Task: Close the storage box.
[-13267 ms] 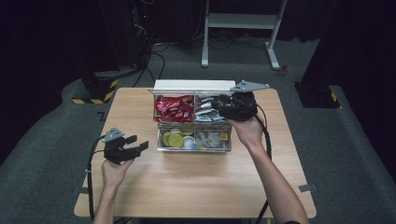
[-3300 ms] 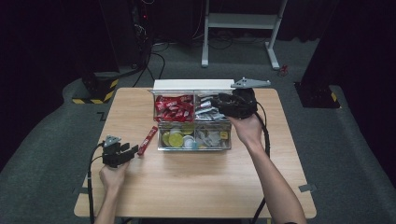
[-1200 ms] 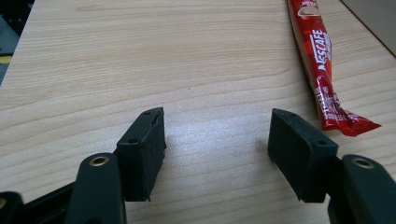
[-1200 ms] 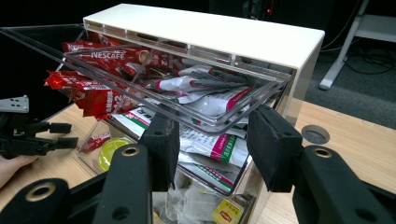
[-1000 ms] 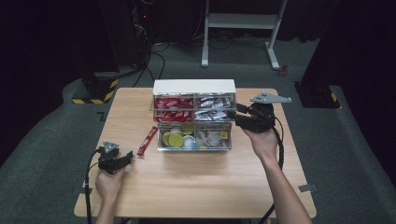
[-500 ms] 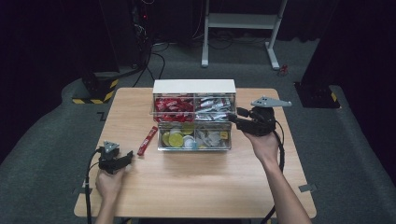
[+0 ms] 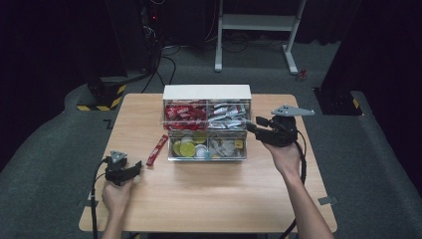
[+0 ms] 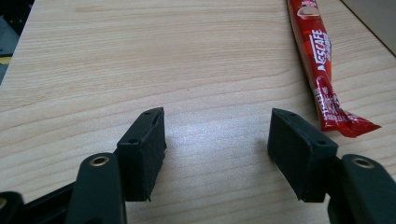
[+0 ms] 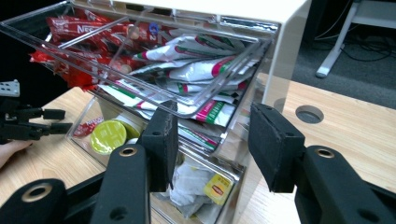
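Sachet [image 7: 159, 149] beside drawers [image 7: 207, 130], left gripper [image 7: 130, 169] near, seemingly apart

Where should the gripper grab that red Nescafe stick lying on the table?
Grab the red Nescafe stick around its middle, coming straight down from above. It lies flat on the table, long and thin, so the left gripper, now open, should close its jaws across the narrow width, probably not on the crimped end.

Your left gripper [image 8: 215, 154] sits low over the wooden table [image 8: 140, 56] with its jaws spread and nothing between them. A red Nescafe stick [image 8: 322, 60] lies just beyond the right-hand jaw, not touching it.
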`<action>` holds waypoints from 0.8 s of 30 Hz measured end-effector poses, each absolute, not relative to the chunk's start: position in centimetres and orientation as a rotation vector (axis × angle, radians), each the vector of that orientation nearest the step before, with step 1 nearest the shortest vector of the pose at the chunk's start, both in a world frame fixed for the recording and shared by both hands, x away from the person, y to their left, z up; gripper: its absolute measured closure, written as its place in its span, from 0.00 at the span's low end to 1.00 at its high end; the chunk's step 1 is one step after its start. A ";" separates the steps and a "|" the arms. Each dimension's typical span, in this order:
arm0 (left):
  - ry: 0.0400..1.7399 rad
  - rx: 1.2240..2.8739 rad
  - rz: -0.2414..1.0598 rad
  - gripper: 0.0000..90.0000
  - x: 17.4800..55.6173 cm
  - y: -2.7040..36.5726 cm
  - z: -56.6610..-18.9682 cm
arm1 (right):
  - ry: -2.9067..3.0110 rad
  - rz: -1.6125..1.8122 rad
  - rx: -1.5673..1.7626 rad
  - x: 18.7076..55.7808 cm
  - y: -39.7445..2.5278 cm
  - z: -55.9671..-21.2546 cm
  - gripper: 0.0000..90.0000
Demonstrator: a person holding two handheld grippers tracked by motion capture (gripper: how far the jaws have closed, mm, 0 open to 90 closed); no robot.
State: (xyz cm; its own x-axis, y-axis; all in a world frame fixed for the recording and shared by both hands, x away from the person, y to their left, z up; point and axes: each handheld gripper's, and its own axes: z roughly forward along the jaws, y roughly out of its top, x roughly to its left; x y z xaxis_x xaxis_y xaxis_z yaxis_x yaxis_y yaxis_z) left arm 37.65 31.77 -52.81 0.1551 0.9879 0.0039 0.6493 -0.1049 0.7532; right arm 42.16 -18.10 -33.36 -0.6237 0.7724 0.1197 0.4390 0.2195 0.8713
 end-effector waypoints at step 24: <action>1.559 1.827 0.711 0.41 37.7 31.8 -52.8 | 2.061 1.404 1.176 41.3 -21.5 -33.6 0.58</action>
